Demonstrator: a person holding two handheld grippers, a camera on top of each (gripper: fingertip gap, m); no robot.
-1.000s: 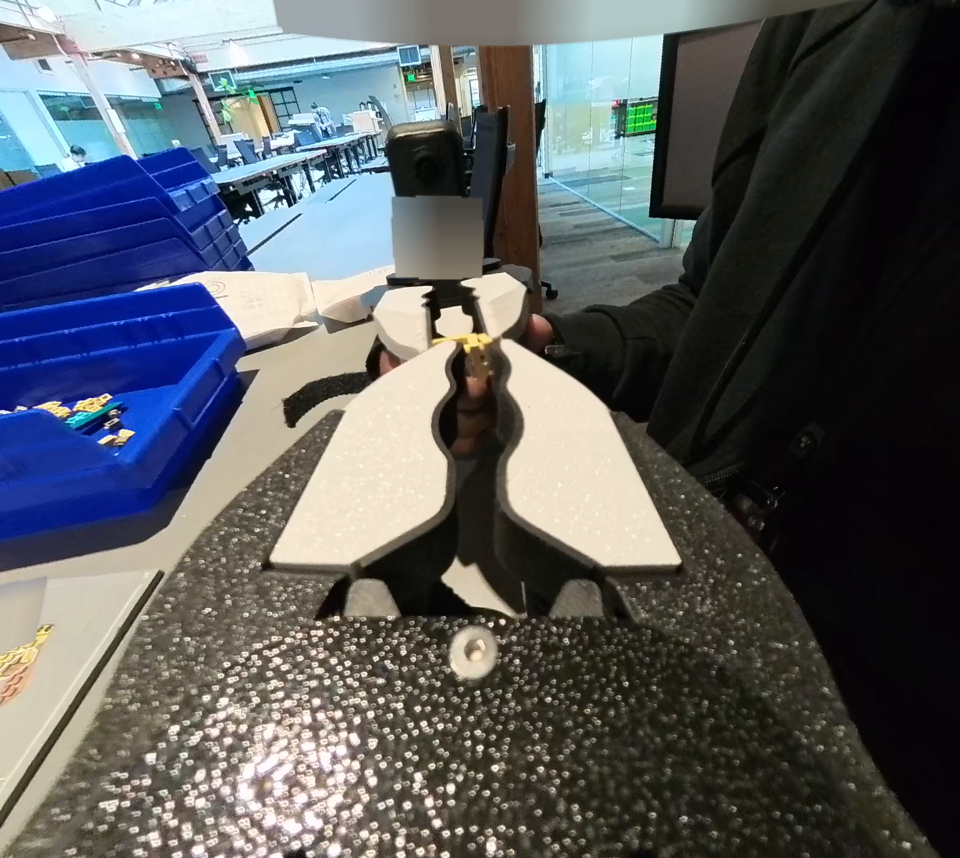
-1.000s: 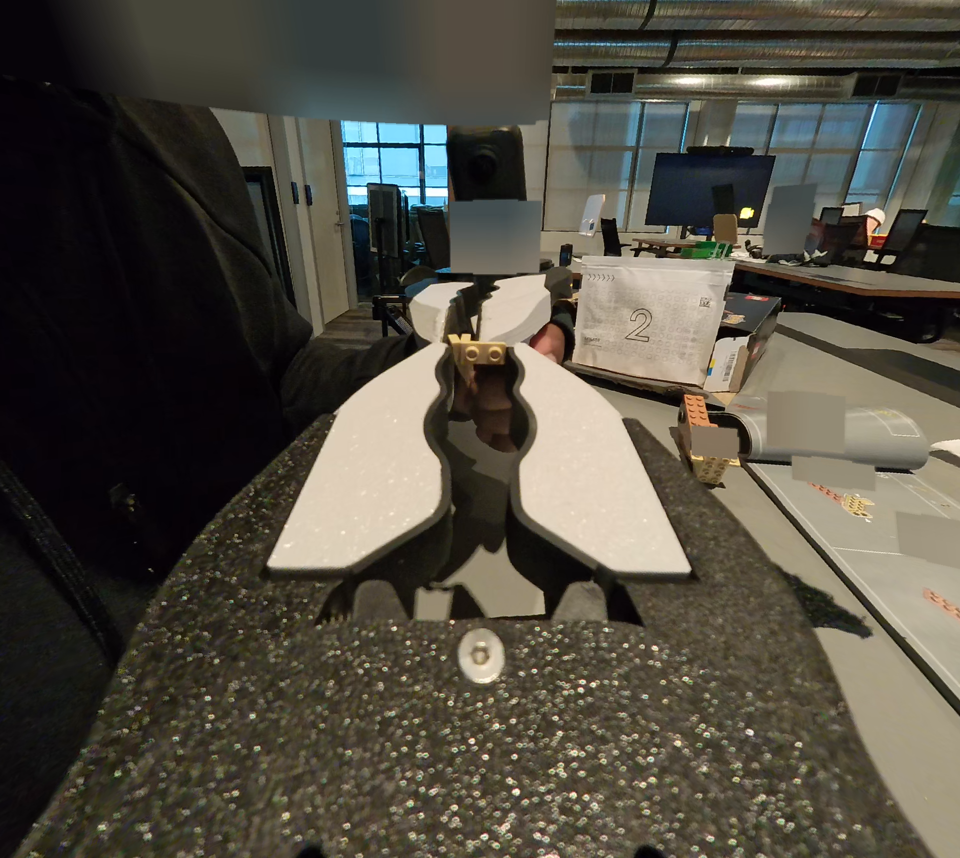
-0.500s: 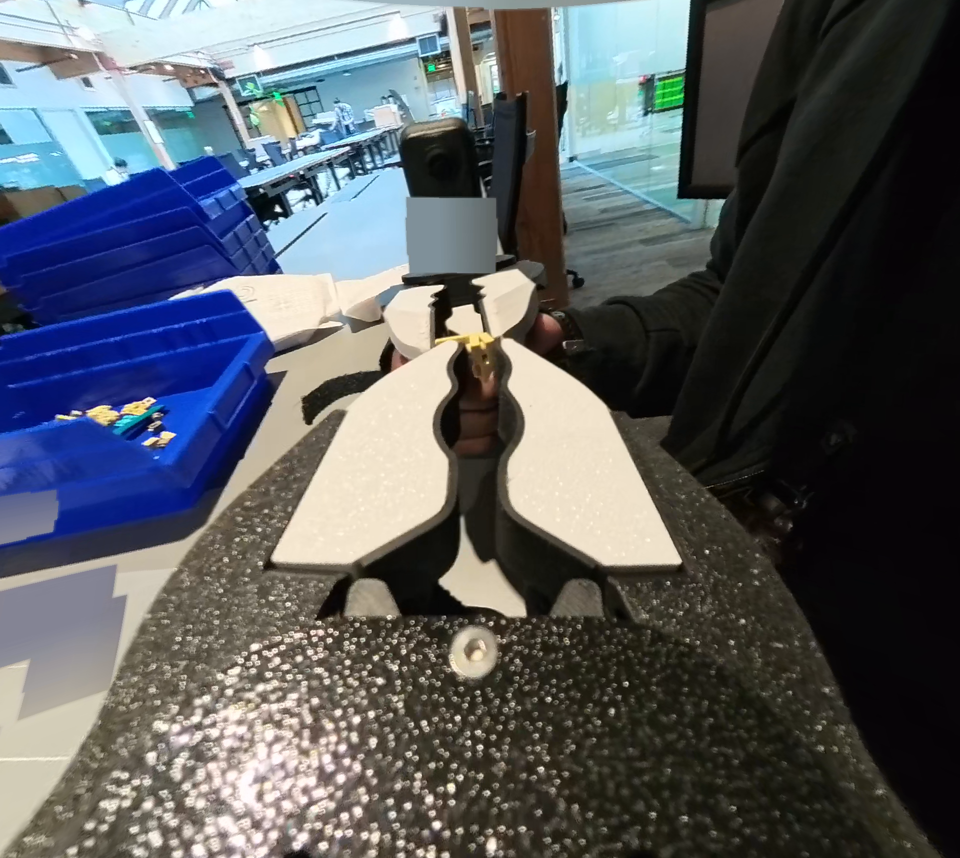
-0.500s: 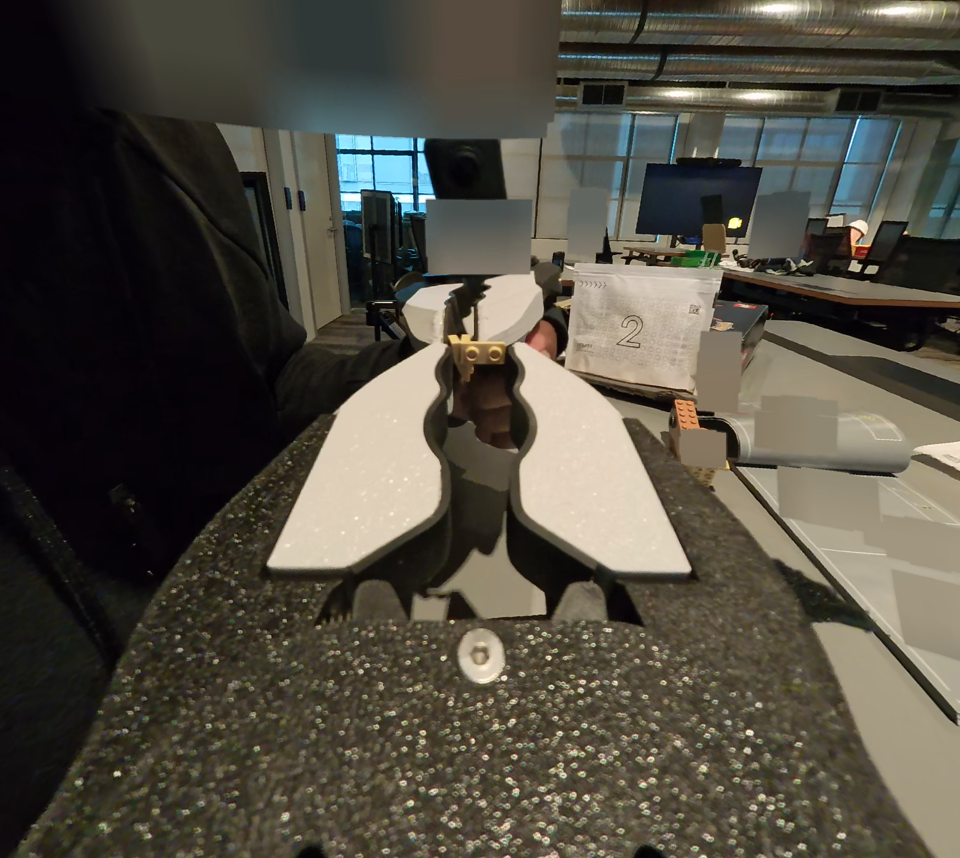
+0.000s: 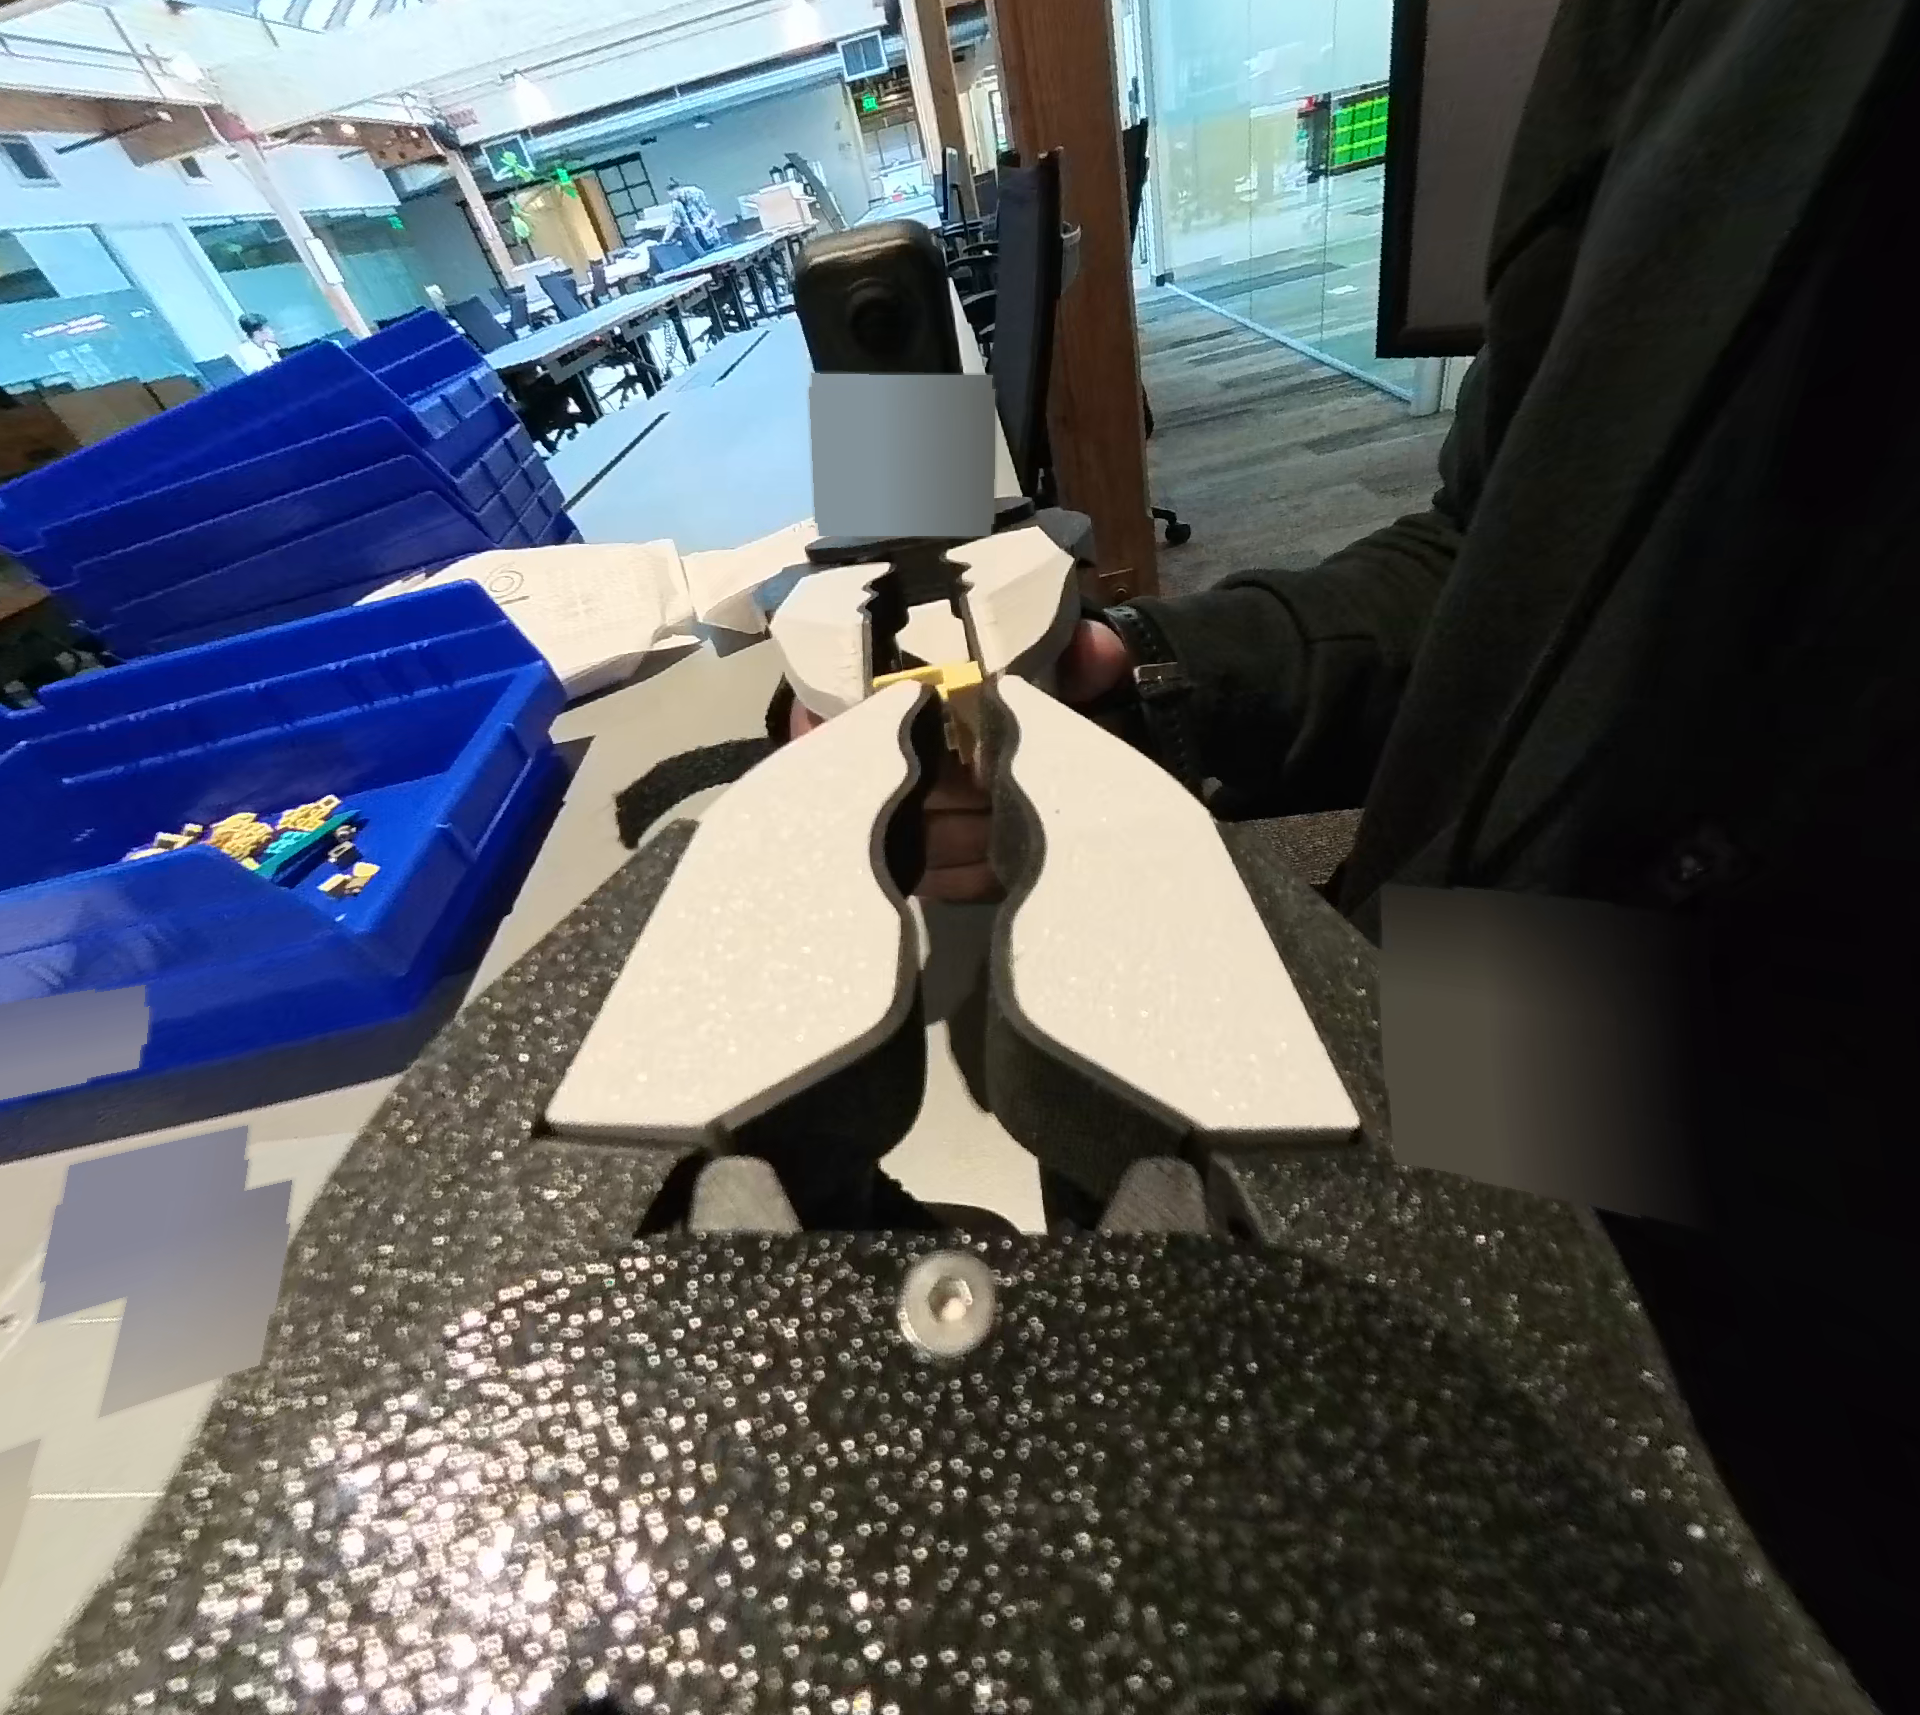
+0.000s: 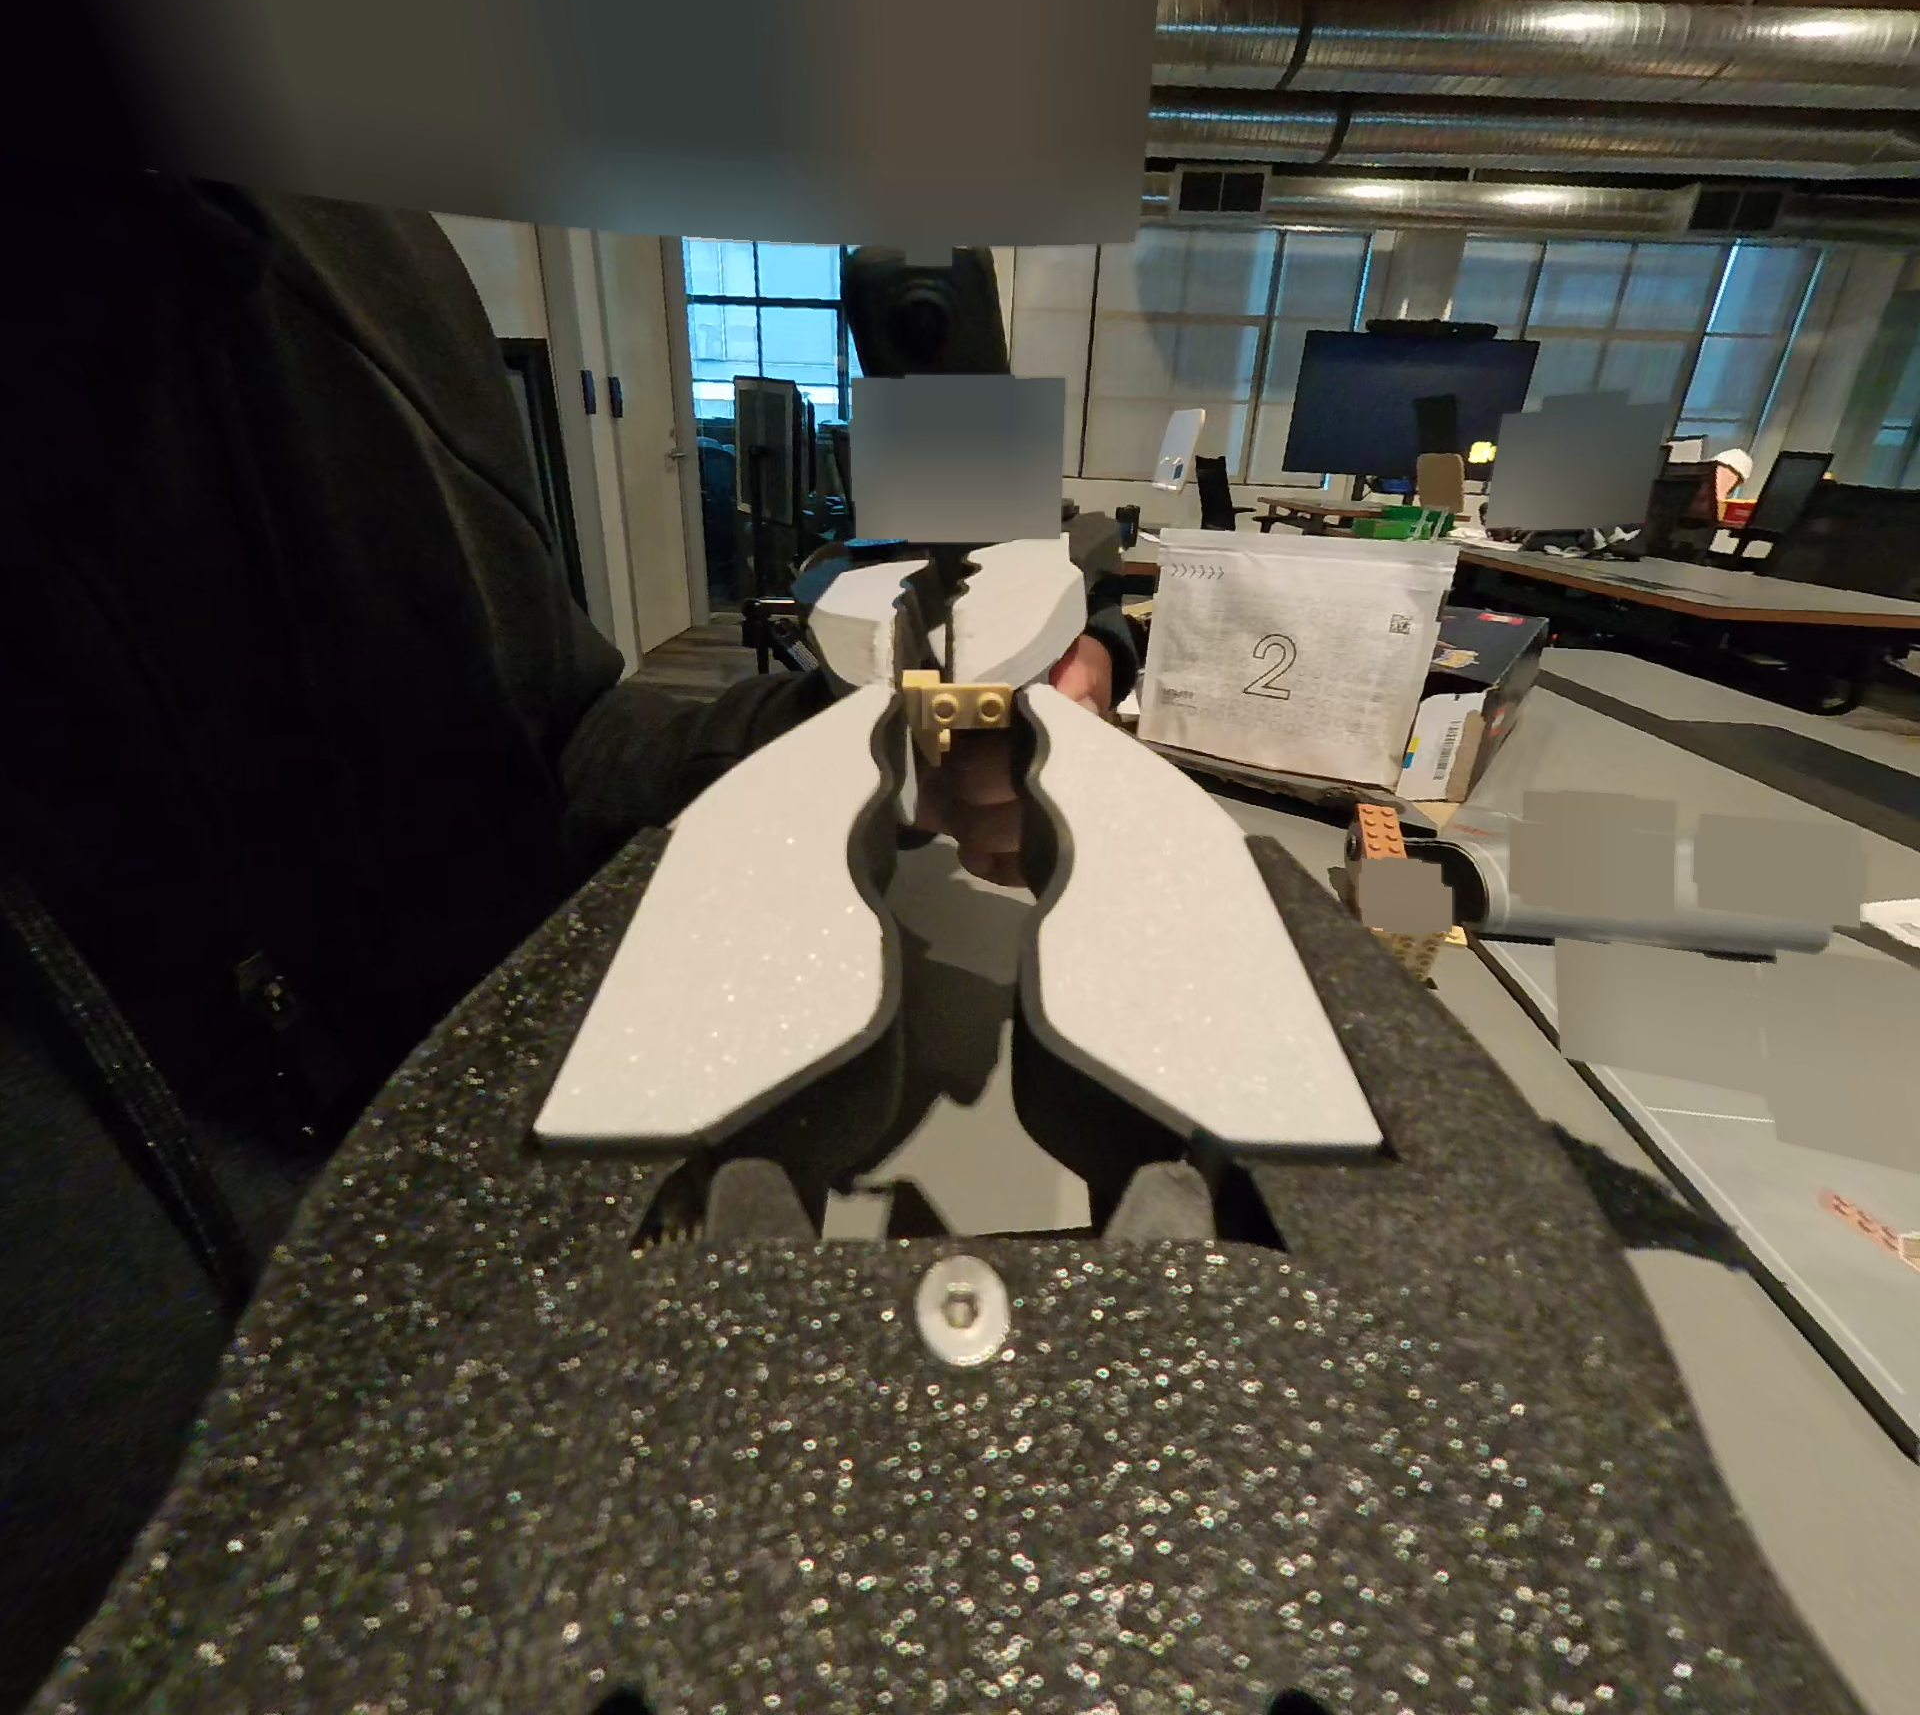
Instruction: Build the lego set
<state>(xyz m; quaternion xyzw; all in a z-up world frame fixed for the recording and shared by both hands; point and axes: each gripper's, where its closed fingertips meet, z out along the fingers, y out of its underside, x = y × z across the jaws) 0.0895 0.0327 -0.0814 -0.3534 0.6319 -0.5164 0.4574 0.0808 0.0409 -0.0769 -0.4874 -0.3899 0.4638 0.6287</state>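
Both grippers are held in the air, tip to tip, facing each other. My left gripper [image 5: 956, 715] is shut on a small tan lego piece [image 5: 966, 730], seen edge-on between its fingertips. My right gripper [image 6: 954, 709] is shut on a tan two-stud plate [image 6: 968, 707]. A tan bracket part [image 6: 923, 715] sits against the plate's left end. The two pieces touch where the tips meet. In the left wrist view the right gripper [image 5: 920, 626] shows opposite with a yellow-tan piece [image 5: 925, 678]. In the right wrist view the left gripper [image 6: 935, 616] shows opposite.
A blue bin [image 5: 416, 730] with several small tan and teal pieces [image 5: 260, 839] stands at the left, with more blue bins [image 5: 260, 460] stacked behind. A white bag [image 6: 1288, 657], a dark box [image 6: 1486, 678], a booklet [image 6: 1621, 896] and a small orange-and-tan build [image 6: 1387, 876] lie on the grey table [image 6: 1662, 1177]. A person's dark jacket [image 5: 1662, 522] is close by. My two grippers' fingertips are within a few centimetres of each other.
Both grippers stay shut and tip to tip. The left wrist view has swung a little, so the blue bin sits farther right in it. The pieces have not visibly shifted.
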